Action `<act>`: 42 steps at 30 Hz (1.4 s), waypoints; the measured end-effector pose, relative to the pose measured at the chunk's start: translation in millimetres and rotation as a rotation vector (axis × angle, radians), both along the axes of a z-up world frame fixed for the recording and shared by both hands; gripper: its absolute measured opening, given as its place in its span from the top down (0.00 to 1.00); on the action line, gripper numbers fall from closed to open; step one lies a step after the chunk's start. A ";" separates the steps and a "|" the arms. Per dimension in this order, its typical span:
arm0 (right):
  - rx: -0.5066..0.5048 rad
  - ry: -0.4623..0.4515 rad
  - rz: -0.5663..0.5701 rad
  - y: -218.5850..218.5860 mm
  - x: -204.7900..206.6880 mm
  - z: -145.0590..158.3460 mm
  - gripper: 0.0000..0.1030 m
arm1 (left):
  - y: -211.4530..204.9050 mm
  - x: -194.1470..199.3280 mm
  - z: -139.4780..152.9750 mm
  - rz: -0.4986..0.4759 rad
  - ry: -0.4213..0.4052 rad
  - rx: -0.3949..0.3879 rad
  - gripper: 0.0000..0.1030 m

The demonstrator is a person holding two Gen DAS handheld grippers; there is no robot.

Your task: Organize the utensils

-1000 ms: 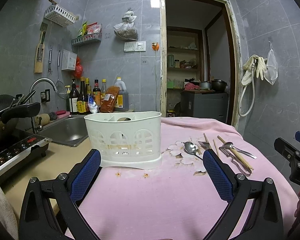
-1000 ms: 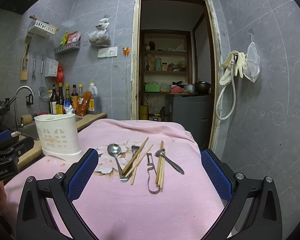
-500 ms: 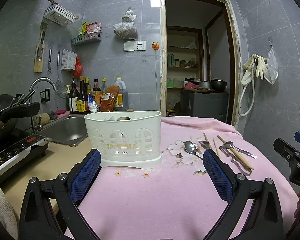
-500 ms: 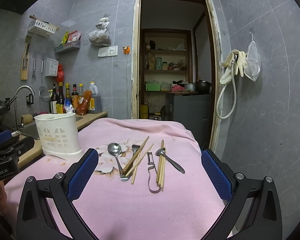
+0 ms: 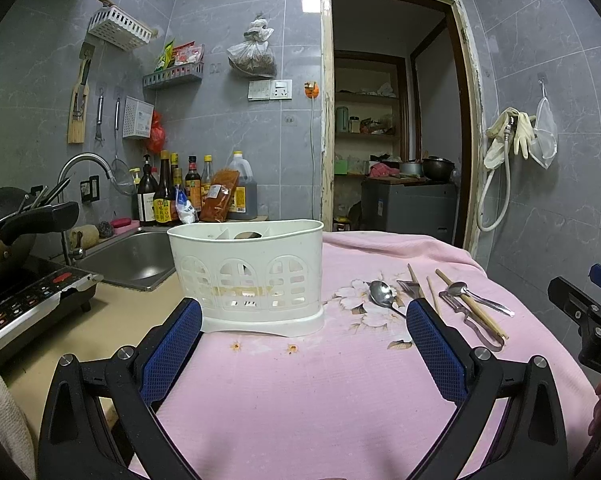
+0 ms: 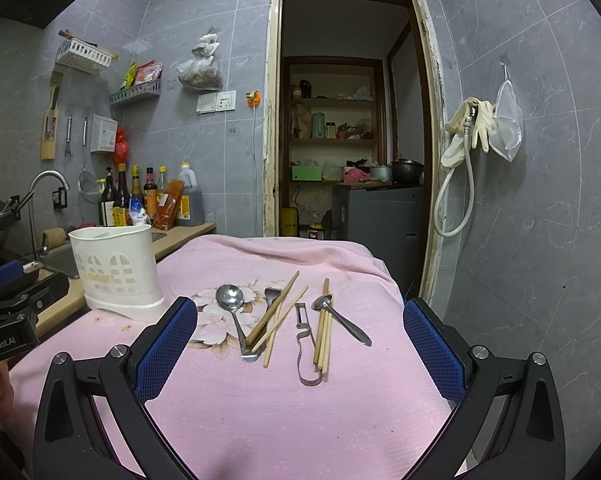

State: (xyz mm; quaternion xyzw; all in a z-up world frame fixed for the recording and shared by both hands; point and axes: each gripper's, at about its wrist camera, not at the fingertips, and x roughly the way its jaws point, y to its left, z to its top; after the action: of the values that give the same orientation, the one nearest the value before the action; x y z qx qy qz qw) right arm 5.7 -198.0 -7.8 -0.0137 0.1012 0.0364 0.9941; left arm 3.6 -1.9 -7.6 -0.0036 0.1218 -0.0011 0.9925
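Both our claws, left claw (image 5: 303,346) and right claw (image 6: 300,346), gape wide, holding nothing; spoons (image 6: 229,296), chopsticks (image 6: 323,326) lie loose near the surface's far-right edge beside the white holder (image 6: 116,266).

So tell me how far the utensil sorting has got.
Nothing looks sorted yet. The large spoon, fork, chopsticks, peeler and small spoon all lie on the pink cloth. No utensil shows above the white caddy. Left gripper and right gripper are open, holding nothing. Everything remains.
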 end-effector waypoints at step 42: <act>-0.078 0.054 0.034 -8.2 26.9 10.1 0.00 | -10.5 33.9 15.4 -0.051 0.095 -0.039 0.02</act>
State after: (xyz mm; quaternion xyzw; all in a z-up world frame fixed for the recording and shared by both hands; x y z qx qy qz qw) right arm 32.6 -206.2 2.2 -0.0530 0.1290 0.0497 0.9890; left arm 37.4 -12.4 7.7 -0.0197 0.1687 -0.0286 0.9851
